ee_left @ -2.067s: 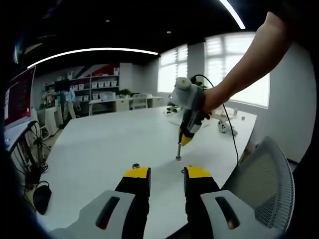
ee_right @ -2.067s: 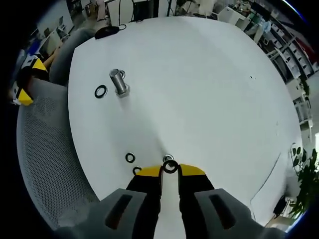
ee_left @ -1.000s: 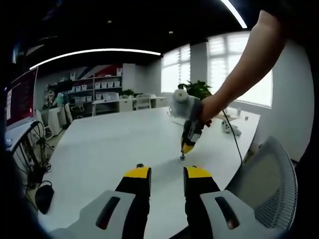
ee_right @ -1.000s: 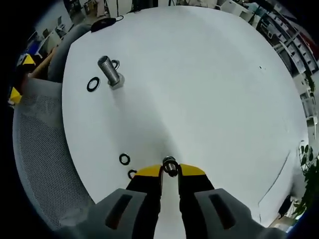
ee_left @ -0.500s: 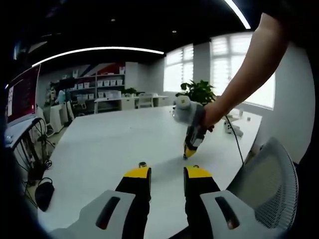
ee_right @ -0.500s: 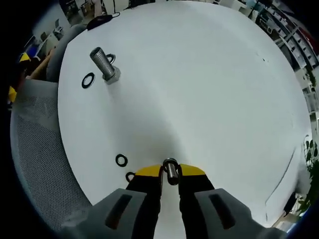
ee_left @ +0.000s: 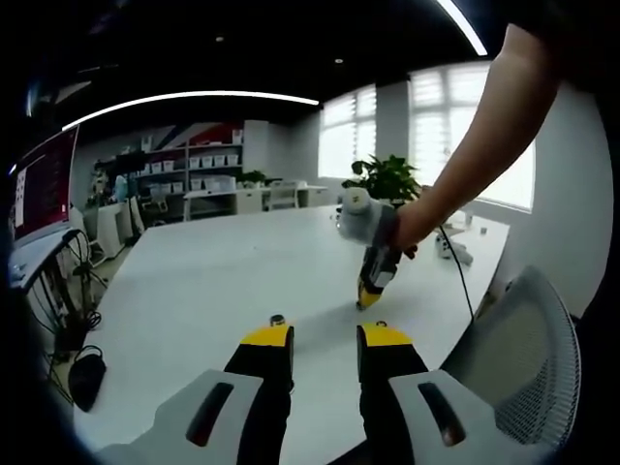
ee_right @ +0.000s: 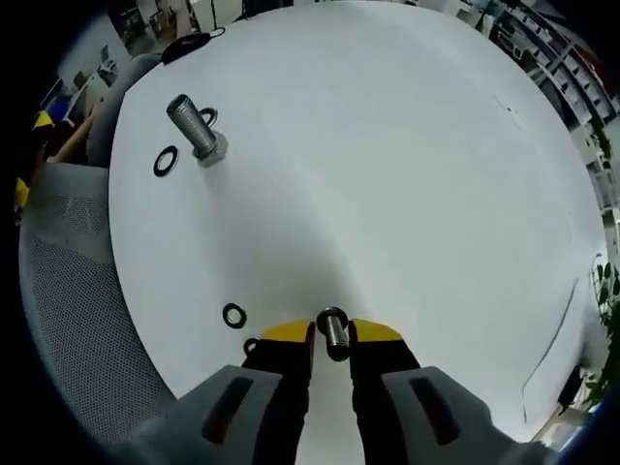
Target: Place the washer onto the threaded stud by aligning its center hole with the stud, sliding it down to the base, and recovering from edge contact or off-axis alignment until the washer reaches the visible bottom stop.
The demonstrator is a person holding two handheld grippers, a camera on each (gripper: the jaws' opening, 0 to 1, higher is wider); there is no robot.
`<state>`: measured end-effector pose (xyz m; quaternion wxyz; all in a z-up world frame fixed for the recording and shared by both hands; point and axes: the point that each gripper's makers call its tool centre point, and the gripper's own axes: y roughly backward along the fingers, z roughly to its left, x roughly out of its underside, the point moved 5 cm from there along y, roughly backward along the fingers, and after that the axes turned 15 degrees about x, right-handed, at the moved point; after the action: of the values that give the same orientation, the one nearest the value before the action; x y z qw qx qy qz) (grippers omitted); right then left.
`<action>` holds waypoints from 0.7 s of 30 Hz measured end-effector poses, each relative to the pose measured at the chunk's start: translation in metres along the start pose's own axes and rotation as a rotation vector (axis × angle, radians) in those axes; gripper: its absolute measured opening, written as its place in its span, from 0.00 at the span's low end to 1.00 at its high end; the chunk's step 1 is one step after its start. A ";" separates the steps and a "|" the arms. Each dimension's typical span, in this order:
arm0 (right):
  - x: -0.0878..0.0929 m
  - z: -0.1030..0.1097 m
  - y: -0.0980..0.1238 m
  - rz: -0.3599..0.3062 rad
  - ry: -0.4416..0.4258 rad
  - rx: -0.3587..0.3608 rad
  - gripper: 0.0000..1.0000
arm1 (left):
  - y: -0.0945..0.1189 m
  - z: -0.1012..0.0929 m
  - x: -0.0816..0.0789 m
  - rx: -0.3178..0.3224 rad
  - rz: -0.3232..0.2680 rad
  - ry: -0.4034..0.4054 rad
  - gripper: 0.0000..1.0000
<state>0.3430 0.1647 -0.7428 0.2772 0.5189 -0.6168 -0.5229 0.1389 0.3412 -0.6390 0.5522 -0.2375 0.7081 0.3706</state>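
In the right gripper view, the right hand-held gripper (ee_right: pixel 332 334) now straddles the small grey threaded metal stud (ee_right: pixel 333 334), whose shaft rises between the yellow-tipped jaws. Two seconds ago a small black ring washer sat at those tips above the stud; now the shaft stands through the gap, so the washer has probably slid down the thread. The washer itself is hidden behind the jaw tips, and I cannot tell whether it has reached the base. The jaws stand narrowly apart around the stud, and whether they still pinch the washer cannot be seen.

In the left gripper view, the left hand-held gripper (ee_left: pixel 325 339) hovers with its jaws parted and nothing between them, as it did before, while the right one works at about 1 o'clock from it.

The white round surface (ee_right: pixel 417 174) gives wide room from 11 to 3 o'clock of the stud. At 9 o'clock lie two loose black washers (ee_right: pixel 233 315), one just beside the left jaw. Farther off at 11 o'clock stands a larger grey bolt (ee_right: pixel 194 126) with another black washer (ee_right: pixel 166 160) near it. The surface's edge runs close at 8 o'clock, with the grey mesh chair back (ee_right: pixel 68 310) beyond, so any withdrawal is best made upward or towards 1 o'clock.
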 end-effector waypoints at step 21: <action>0.025 0.004 0.017 0.010 -0.072 0.030 0.23 | -0.001 -0.003 0.001 0.027 0.008 0.006 0.26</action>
<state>0.3260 0.1417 -0.7327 0.2498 0.5007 -0.6368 -0.5305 0.1373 0.3382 -0.6399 0.5516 -0.2285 0.7157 0.3623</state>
